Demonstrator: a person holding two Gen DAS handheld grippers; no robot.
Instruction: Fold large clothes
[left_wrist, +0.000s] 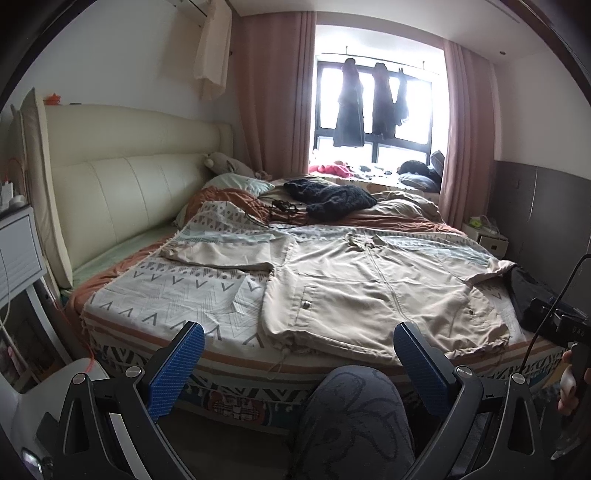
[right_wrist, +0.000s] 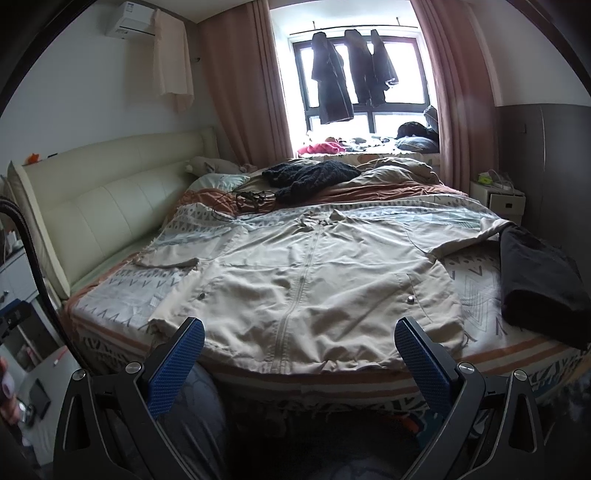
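Beige zip jacket (right_wrist: 306, 280) lying spread front-up on the bed (right_wrist: 517, 354), readying for folding; left gripper (left_wrist: 299, 339) and right gripper (right_wrist: 299, 338) hovering at its hem, jaws spread, holding nothing.

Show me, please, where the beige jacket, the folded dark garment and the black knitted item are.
beige jacket (right_wrist: 306, 280): right wrist view, on the zipper at the chest.
folded dark garment (right_wrist: 539, 284): right wrist view, on its top surface.
black knitted item (left_wrist: 332, 197): left wrist view, on its middle.
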